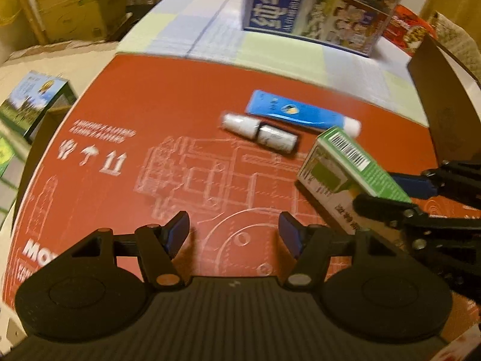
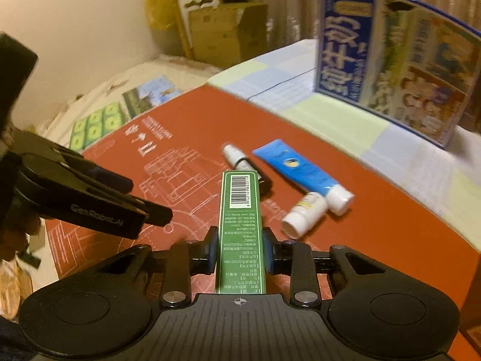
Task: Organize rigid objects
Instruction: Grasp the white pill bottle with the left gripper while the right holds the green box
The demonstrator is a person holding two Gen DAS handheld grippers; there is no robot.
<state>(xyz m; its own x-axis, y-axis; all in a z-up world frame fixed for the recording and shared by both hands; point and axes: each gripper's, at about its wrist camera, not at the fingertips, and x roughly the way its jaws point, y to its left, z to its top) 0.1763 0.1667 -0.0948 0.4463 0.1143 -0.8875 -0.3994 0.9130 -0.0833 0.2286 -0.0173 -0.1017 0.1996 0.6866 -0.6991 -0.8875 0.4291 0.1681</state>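
Above the red board — right gripper pinches green box, left gripper spread.

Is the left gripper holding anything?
No, the left gripper is open and empty, above the red cardboard box.

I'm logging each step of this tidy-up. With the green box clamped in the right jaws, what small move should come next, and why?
Probably lower the green cardboard box onto bare red surface beside the blue tube. The right gripper holds it above the surface, while the left gripper hangs open and empty.
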